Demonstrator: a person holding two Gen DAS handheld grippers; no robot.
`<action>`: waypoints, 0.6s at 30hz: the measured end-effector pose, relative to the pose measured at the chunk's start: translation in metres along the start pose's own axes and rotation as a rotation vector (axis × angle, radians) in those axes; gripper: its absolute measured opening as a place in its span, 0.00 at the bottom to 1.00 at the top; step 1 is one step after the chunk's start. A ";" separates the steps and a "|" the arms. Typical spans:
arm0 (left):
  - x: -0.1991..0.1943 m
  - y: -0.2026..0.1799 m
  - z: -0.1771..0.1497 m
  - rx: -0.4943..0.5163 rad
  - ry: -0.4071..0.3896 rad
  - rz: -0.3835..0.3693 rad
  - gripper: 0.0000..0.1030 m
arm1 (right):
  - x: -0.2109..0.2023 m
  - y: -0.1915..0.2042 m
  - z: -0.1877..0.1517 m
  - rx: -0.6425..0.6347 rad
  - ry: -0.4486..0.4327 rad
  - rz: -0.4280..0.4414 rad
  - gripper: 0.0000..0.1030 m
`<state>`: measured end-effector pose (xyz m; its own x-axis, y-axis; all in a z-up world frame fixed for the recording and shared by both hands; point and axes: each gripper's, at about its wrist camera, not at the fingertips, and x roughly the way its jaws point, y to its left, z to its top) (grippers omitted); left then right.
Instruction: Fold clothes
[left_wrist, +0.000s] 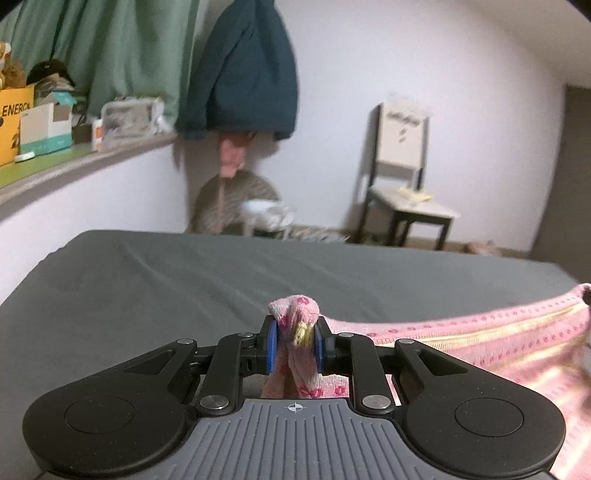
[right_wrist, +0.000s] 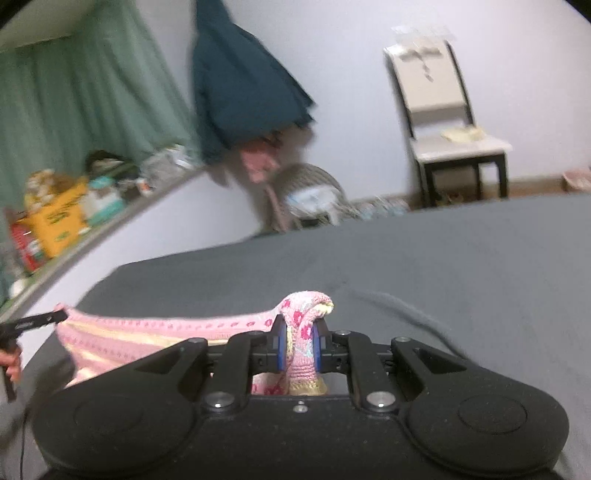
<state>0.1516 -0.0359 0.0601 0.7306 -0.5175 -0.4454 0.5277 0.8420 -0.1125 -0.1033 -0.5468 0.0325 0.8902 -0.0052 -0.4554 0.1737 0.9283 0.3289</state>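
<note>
A pink knitted garment with yellow stripes and red dots stretches between both grippers above the grey bed. My left gripper is shut on one bunched corner, which pokes up between the blue pads. From there the cloth runs off to the right. In the right wrist view the same garment spans leftward from my right gripper, shut on the other bunched corner. The left gripper shows at the far left edge there, with a hand below it.
The grey bed sheet fills the foreground. A ledge with boxes runs along the left wall under green curtains. A dark teal jacket hangs in the corner, and a chair stands against the far wall.
</note>
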 end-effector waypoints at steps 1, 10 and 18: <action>-0.014 0.003 -0.004 0.011 -0.012 -0.023 0.19 | -0.014 0.003 -0.004 -0.023 -0.013 0.020 0.13; -0.110 -0.005 -0.071 0.230 0.065 -0.155 0.19 | -0.093 0.043 -0.088 -0.279 0.127 0.064 0.14; -0.114 -0.046 -0.127 0.667 0.239 -0.009 0.33 | -0.088 0.097 -0.140 -0.635 0.240 -0.135 0.42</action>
<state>-0.0112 0.0044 0.0031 0.6500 -0.4117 -0.6387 0.7421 0.5247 0.4170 -0.2238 -0.4041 -0.0106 0.7475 -0.1214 -0.6531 -0.0688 0.9637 -0.2580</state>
